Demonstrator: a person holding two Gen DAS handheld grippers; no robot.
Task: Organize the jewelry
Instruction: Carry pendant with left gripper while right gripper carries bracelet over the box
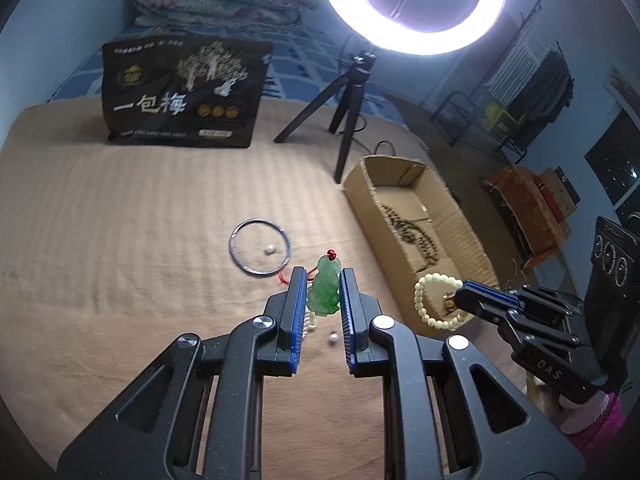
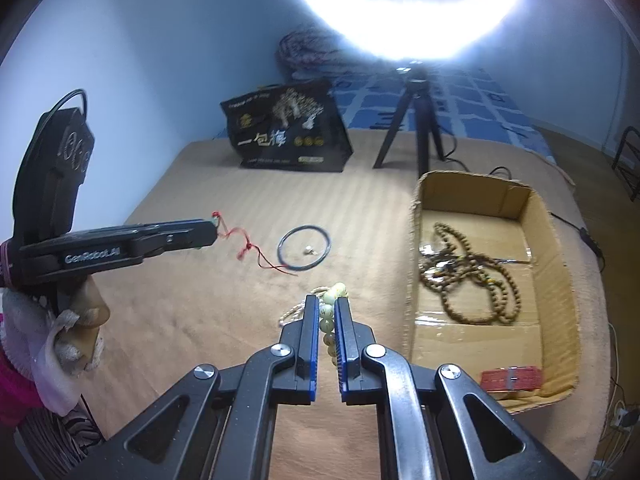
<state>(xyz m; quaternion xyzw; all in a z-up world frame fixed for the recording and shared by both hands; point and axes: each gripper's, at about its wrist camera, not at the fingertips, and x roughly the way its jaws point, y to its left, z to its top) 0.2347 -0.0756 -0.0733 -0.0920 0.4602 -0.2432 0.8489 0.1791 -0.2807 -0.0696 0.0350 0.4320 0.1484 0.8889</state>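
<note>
My left gripper [image 1: 323, 292] has its jaws closed on the green jade pendant [image 1: 325, 290], lifted above the bed [image 1: 132, 216], its red cord [image 2: 256, 254] trailing down. My right gripper [image 2: 327, 312] has its jaws clamped on the pale bead bracelet [image 2: 329, 316], near the cardboard box [image 2: 558, 292] at the bed's right edge. A dark bangle [image 1: 260, 247] lies mid-bed, ringing a small pearl [image 1: 271, 249].
</note>
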